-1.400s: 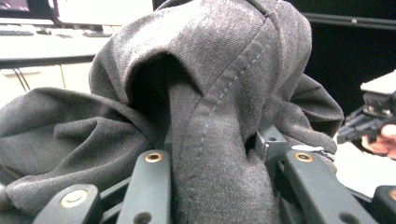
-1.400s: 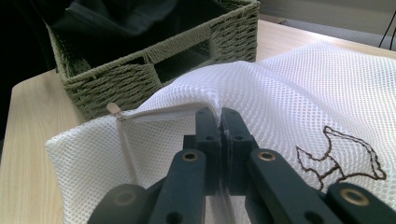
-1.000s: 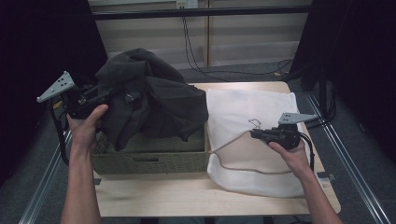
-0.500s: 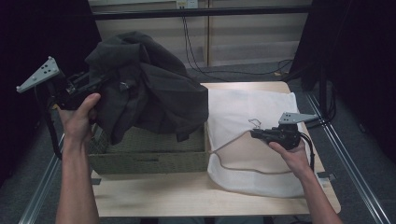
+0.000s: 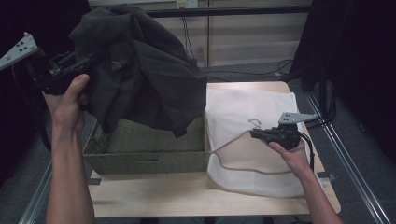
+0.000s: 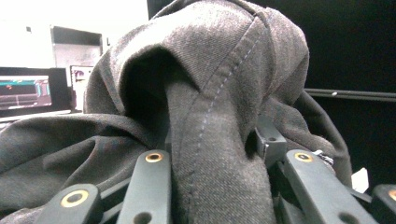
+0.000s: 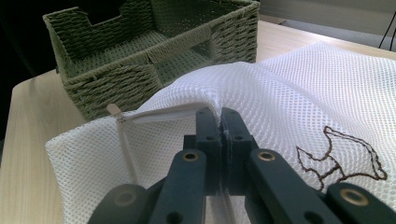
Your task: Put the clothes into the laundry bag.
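Both grippers were found engaged: the left gripper [image 5: 77, 63] was clamped on a thick fold of the dark garment [image 5: 140, 74], the cloth bunched between its jaws in the left gripper view, while the right gripper [image 5: 256, 135] was pinched tight on the zipper edge of the white mesh laundry bag [image 5: 252, 107]. The garment was held high at about ten o'clock of the table [image 5: 154, 196], most of it raised clear of the green woven basket [image 5: 149, 156], with its lower hem hanging over the basket's rear wall. The basket looked emptied in the right gripper view. The bag lay flat at three o'clock of the basket, just beside it. Removal from the basket was judged nearly done; the garment had not yet been carried across, and the bag's mouth remained to be opened and filled.
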